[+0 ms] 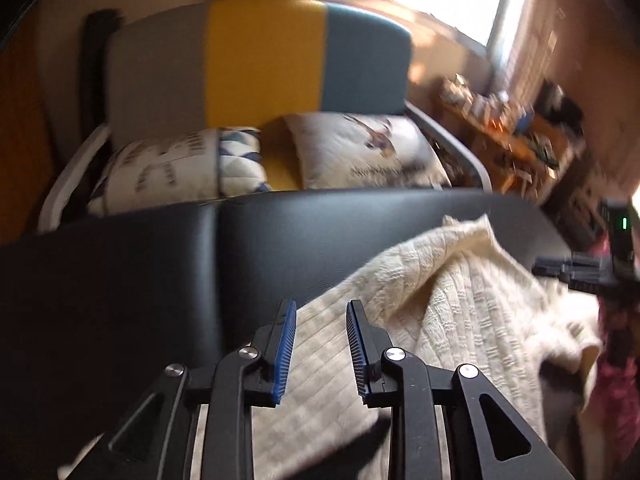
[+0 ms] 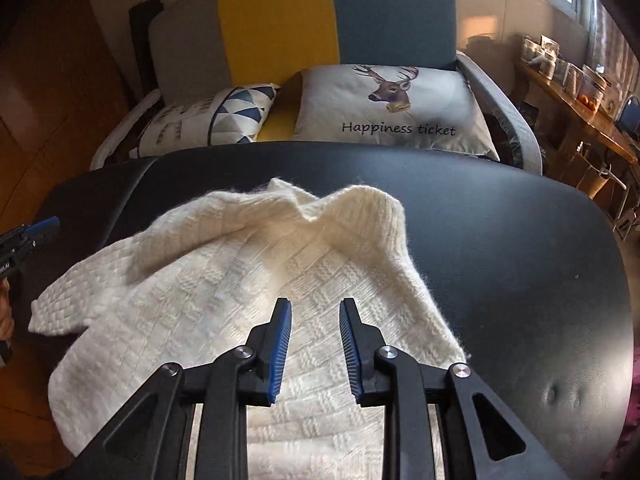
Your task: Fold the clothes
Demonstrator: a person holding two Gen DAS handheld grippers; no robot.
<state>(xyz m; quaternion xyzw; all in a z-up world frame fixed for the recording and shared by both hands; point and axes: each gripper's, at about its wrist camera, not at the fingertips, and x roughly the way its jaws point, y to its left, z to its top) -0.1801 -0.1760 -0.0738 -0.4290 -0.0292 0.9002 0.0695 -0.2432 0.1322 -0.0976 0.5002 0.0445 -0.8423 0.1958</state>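
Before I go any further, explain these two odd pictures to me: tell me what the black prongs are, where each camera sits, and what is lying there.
The black prongs with blue pads are handheld two-finger grippers, one in each of a person's hands. Each picture comes from a fisheye camera mounted on a gripper, looking forward along its fingers. The first shows the left gripper, the second the right gripper. Both are open and hold nothing. Under them a cream knitted sweater lies rumpled on a black padded surface. Behind stands a grey, yellow and blue sofa with a deer-print cushion.

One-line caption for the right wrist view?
Open right tool poised over a rumpled cream knit sweater on a black padded table.
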